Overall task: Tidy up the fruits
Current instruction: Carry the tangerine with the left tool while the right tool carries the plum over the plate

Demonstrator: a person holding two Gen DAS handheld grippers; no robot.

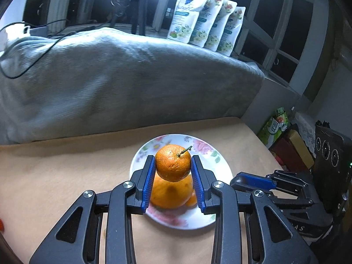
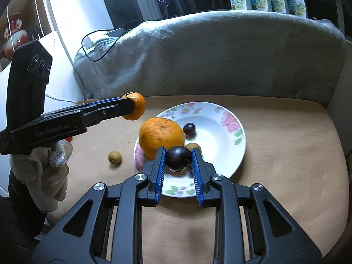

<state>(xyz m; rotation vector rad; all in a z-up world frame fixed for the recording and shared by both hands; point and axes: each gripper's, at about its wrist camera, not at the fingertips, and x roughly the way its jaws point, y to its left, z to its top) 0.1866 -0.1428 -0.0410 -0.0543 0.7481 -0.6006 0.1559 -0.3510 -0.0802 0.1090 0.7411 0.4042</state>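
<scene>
Gripper states: your left gripper (image 1: 173, 165) pinches one small stemmed tangerine (image 1: 173, 162) above the floral plate (image 2: 222, 132); your right gripper (image 2: 178, 158) pinches one dark plum (image 2: 178, 157) over its near rim. On the plate lie one large orange (image 2: 161, 137), one second dark plum (image 2: 189, 128) and one brown longan (image 2: 193, 147). Another longan (image 2: 114, 157) sits on the desk (image 2: 286, 154), left of the plate.

A plate (image 2: 231, 154) sits on the table (image 2: 286, 165), a blanket (image 2: 220, 55) behind it. In the plate lie an orange (image 2: 161, 136) and smaller fruit (image 2: 189, 128). Left of the plate, one small fruit (image 2: 114, 157) lies on the table.
</scene>
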